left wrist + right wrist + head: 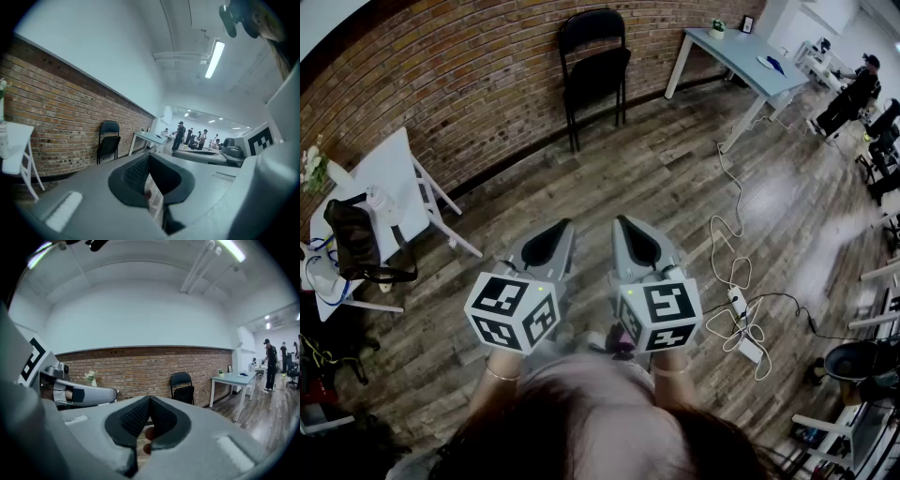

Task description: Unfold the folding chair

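A black folding chair (595,70) leans folded against the brick wall at the far end of the room; it also shows small in the left gripper view as the chair (108,140) and in the right gripper view as the chair (183,387). My left gripper (564,225) and right gripper (619,221) are held side by side close to my body, both shut and empty, pointing toward the chair and well short of it.
A light blue table (741,56) stands right of the chair. A white table (389,178) with a black bag (352,239) is at the left. Cables and a power strip (741,314) lie on the wooden floor at the right. People stand at the far right.
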Available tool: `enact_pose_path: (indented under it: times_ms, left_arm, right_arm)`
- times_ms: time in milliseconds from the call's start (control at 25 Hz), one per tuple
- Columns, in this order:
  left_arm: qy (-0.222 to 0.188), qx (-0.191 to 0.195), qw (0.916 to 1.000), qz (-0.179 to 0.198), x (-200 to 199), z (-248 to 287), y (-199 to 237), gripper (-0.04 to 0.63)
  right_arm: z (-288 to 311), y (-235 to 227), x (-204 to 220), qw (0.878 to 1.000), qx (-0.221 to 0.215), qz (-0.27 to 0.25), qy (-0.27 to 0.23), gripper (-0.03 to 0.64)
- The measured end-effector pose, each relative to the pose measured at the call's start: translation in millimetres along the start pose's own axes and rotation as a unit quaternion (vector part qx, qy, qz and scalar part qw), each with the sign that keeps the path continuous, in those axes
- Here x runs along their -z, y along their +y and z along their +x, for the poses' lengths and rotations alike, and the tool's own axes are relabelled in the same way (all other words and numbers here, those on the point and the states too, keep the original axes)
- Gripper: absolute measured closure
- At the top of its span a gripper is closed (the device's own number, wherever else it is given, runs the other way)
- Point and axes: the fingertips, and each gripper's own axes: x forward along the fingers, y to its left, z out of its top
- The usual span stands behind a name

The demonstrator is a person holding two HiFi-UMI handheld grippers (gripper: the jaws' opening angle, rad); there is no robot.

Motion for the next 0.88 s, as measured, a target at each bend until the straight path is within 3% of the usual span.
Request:
enact_pose_path:
  times_ms: [560,880]
  left_arm:
    - [0.013,-0.025,0.9996,0.007,6.8,42.5,-4.2,0.597]
    - [-0.014,-0.058,0.9982,0.004,1.8,57.1,0.3,0.597]
  right_arm:
    - [9.4,-46.9,4.1,1.0,-0.008,0.014,-0.002,0.62]
    - [18.0,-75.3,10.7,0.999,-0.025,0.026,0.003,0.62]
